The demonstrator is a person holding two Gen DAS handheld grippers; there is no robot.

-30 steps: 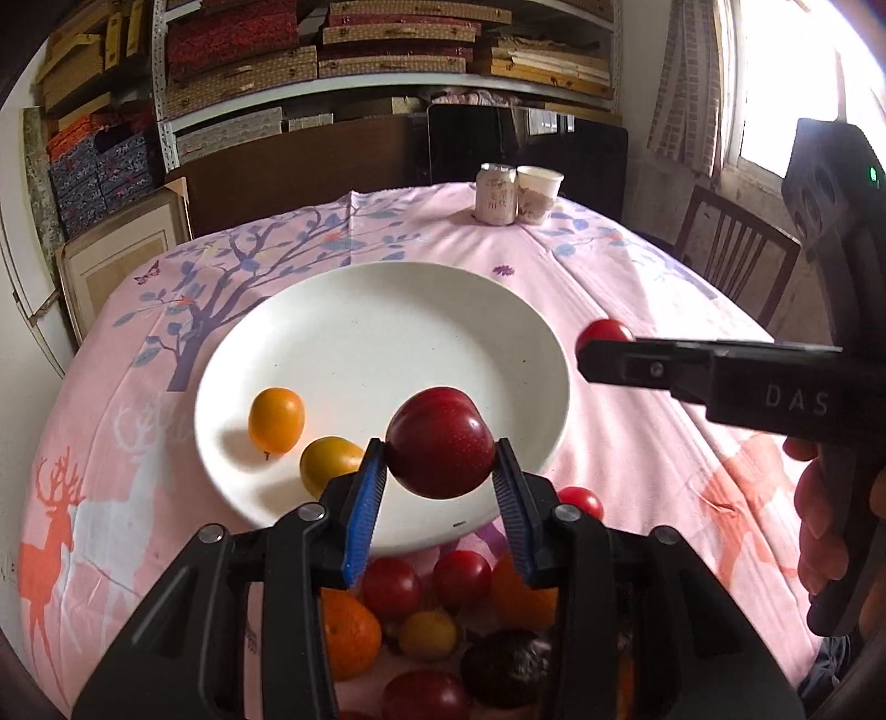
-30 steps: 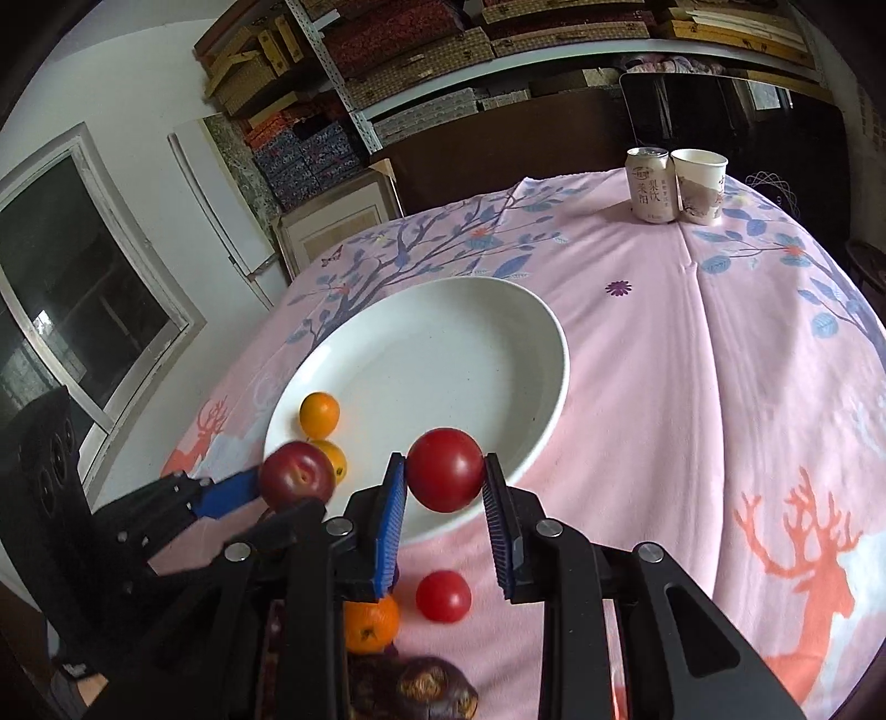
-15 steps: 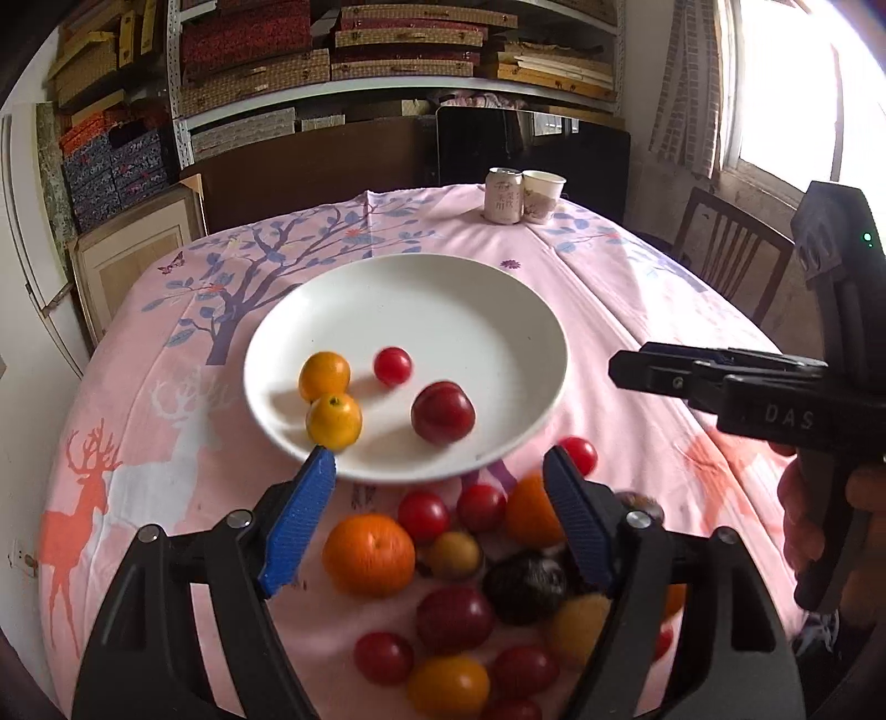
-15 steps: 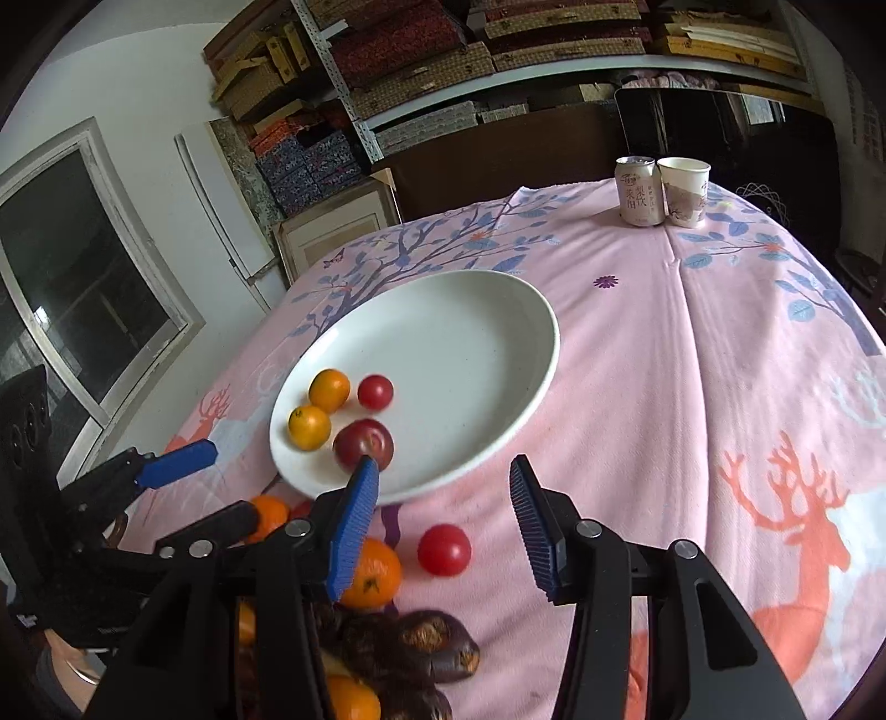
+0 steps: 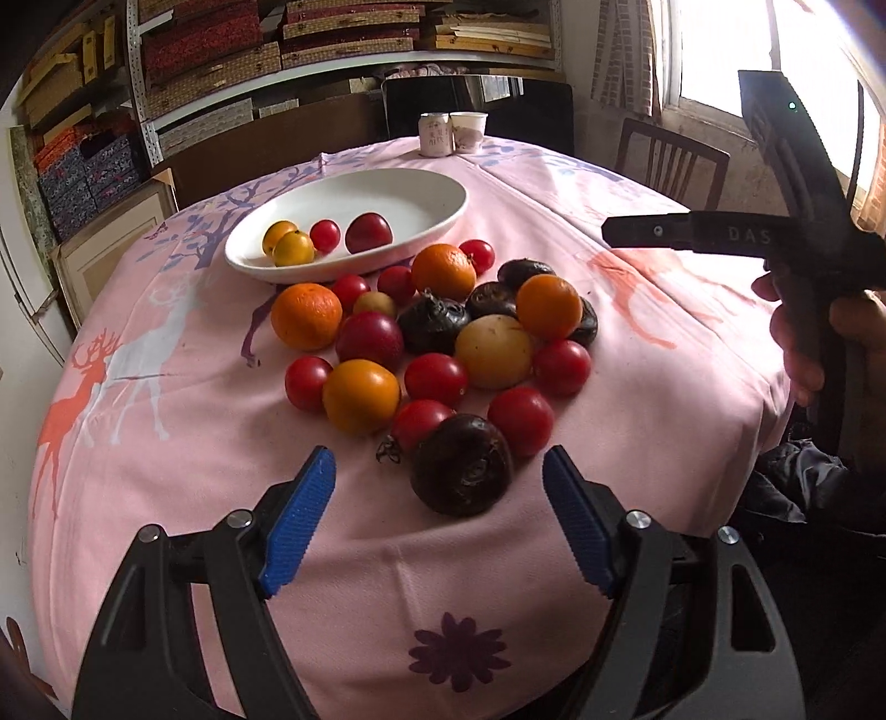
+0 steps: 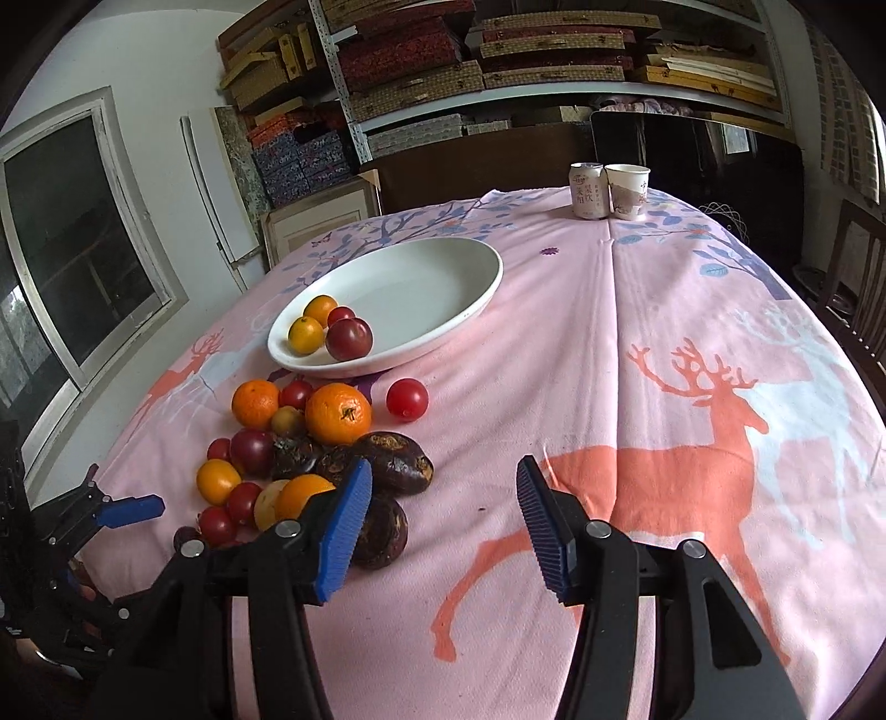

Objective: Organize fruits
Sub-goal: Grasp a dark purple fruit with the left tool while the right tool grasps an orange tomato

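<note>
Oval glossy plate [image 5: 432, 205] holds 4 round smooth fruits [image 5: 368, 232].

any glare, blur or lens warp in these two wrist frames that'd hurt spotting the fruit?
Left wrist: window at top right is blown out, and the right tongs read as a dark silhouette; fruit pile stays sharp and evenly lit. Right wrist: no glare, plate and fruit crisp. Both: strong fisheye bowing, dark corners.

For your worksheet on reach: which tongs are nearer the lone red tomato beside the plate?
Right. The right tongs sit just behind the tomato; the left tongs are behind the pile.
</note>
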